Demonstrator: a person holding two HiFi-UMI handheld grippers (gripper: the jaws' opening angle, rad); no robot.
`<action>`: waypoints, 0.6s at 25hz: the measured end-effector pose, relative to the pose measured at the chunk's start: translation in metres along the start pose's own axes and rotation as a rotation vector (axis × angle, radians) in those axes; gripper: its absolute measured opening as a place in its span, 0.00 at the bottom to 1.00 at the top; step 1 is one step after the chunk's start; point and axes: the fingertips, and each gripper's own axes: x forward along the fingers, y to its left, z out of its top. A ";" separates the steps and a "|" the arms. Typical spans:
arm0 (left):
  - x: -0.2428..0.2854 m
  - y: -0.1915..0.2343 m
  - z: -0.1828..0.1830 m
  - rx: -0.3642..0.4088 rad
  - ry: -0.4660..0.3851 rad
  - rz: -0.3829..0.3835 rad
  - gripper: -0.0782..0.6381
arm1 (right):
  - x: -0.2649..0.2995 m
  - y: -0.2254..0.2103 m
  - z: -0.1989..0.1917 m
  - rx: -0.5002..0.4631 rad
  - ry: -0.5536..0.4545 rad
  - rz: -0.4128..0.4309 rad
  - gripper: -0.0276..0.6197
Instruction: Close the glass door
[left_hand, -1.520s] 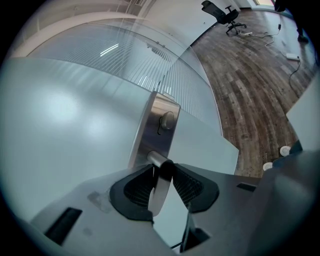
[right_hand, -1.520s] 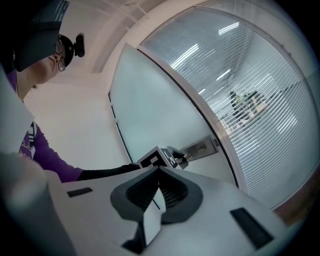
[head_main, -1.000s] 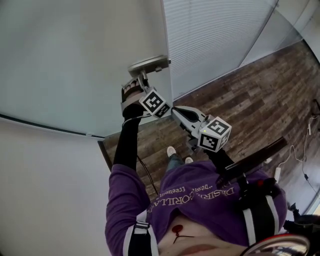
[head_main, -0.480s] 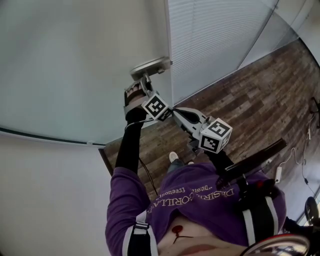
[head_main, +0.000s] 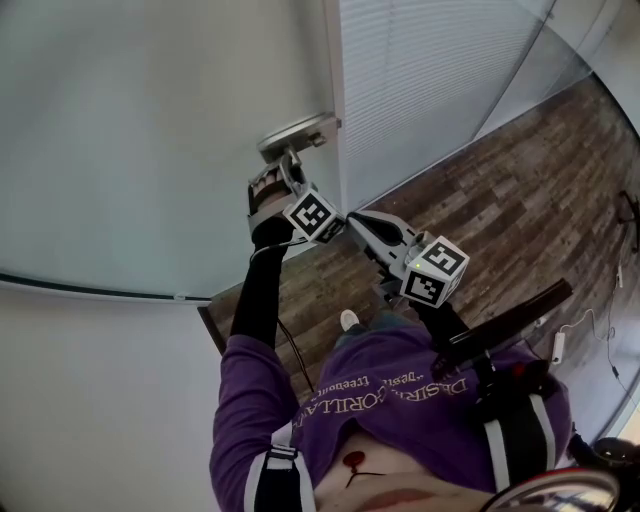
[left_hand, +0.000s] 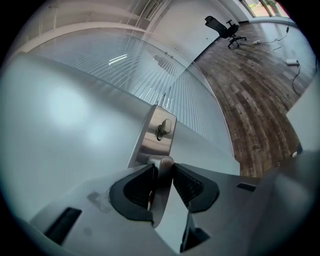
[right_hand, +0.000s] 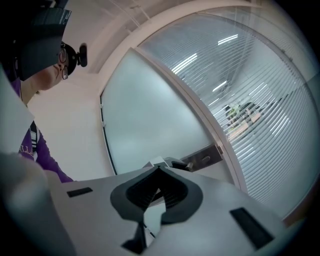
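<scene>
purple shirt (head_main: 400, 398), upside-down print, perhaps "ORILLA"

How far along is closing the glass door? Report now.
Done: left gripper is clamped on the door handle. In hand: holding the glass door by it; right gripper shut, empty. Left: shutting it fully; whether it's latched can't be told.

The glass door (head_main: 150, 120) looks frosted and matt, its handle (left_hand: 161, 164) brushed metal, the floor (head_main: 520, 190) seemingly worn wood.
</scene>
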 end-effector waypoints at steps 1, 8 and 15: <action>0.002 0.002 -0.003 0.014 0.004 0.011 0.28 | 0.000 -0.001 0.001 -0.002 -0.010 -0.004 0.04; 0.007 0.014 -0.007 -0.039 -0.032 0.037 0.28 | 0.002 -0.018 -0.004 -0.013 -0.005 -0.045 0.04; 0.011 0.021 -0.016 -0.074 -0.010 0.028 0.28 | 0.009 -0.036 0.007 -0.024 0.020 -0.058 0.04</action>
